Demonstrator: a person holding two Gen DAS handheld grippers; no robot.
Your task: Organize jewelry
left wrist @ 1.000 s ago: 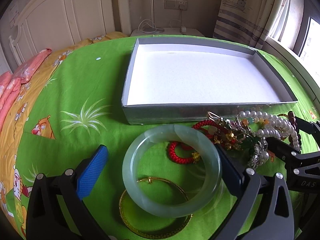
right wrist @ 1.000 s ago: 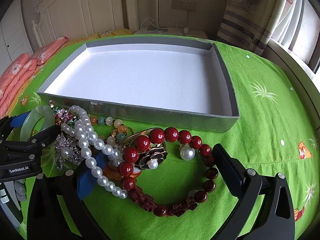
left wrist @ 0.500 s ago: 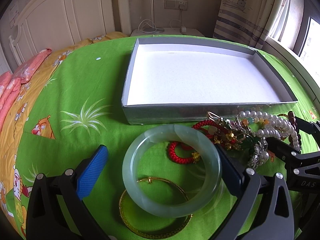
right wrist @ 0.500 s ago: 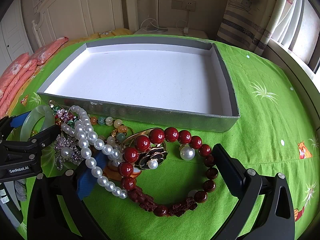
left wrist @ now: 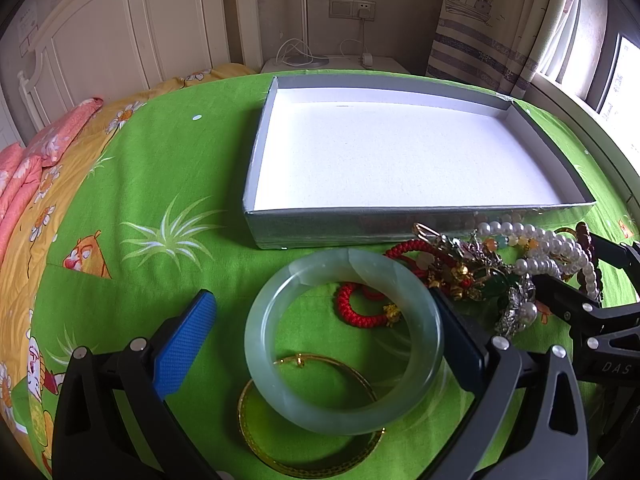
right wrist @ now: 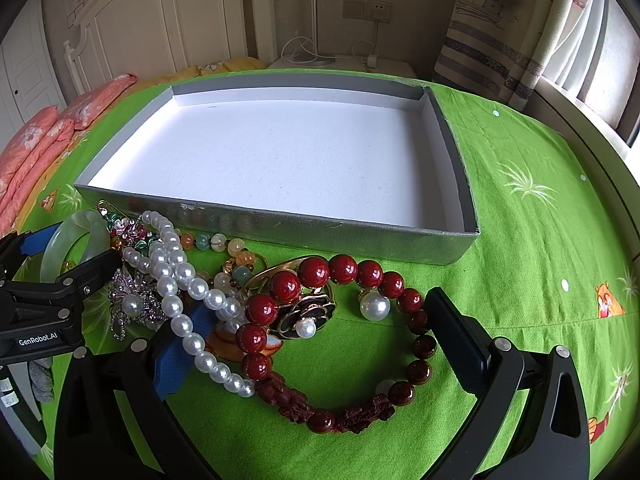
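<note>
The left gripper (left wrist: 320, 344) stands wide open with a pale green jade bangle (left wrist: 344, 342) lying between its fingers: the right finger sits against the bangle's rim, while the blue pad (left wrist: 184, 344) stands apart from it. The bangle overlaps a thin gold bangle (left wrist: 308, 446) on the green bedspread (left wrist: 140, 184). The right gripper (right wrist: 316, 344) is also wide open and holds nothing, straddling a dark red bead bracelet (right wrist: 332, 340); a pearl strand (right wrist: 180, 280) drapes over its blue pad. A red cord bracelet (left wrist: 364, 308) lies just beyond the jade. The shallow grey box (right wrist: 280, 236) sits right behind the heap, its white floor bare. Both grippers hang low, side by side, pointing at the box.
</note>
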